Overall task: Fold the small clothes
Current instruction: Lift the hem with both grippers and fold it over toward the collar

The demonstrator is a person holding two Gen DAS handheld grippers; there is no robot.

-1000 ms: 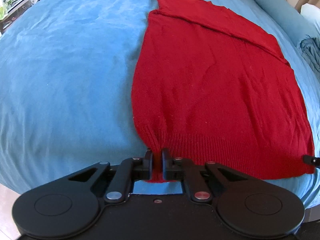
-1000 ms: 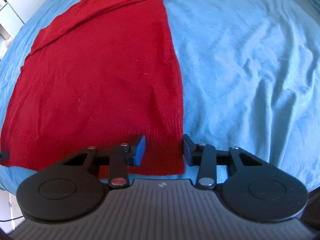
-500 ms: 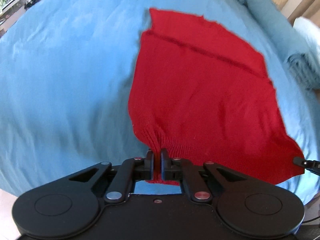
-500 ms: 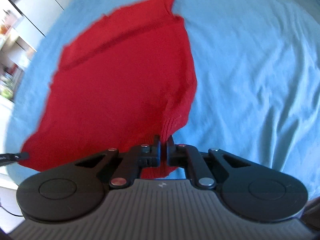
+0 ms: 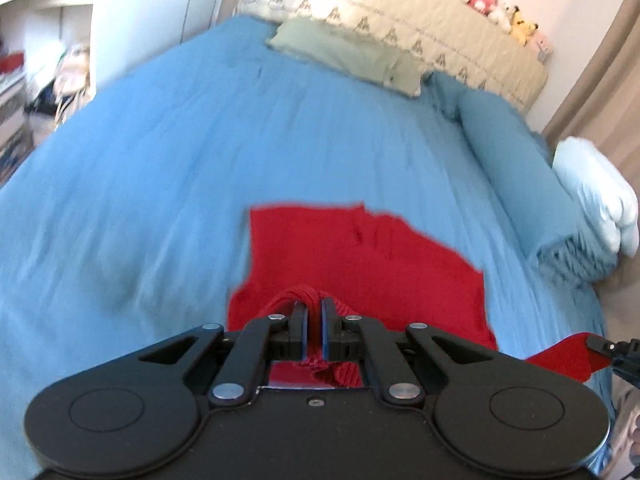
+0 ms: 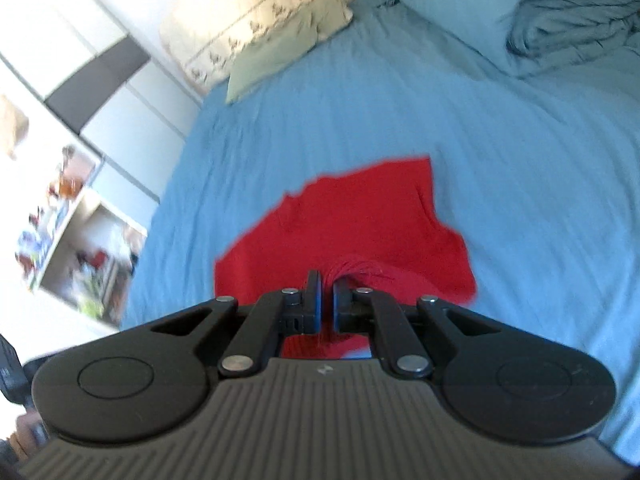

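Both hem corners are pinched, the left gripper (image 5: 314, 330) and right gripper (image 6: 326, 304) clamped tight on the red top (image 5: 360, 256), its far end toward twelve o'clock lying on the bed (image 5: 160, 168), fold barely begun.

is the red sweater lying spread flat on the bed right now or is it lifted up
Lifted at one end. Both grippers, left and right, pinch the red sweater's hem; its far part rests on the bed.

Blue-covered bed (image 5: 160, 184), red knit garment (image 5: 360, 256) partly on it, green pillow (image 5: 348, 54), folded blue bedding (image 5: 516, 160)
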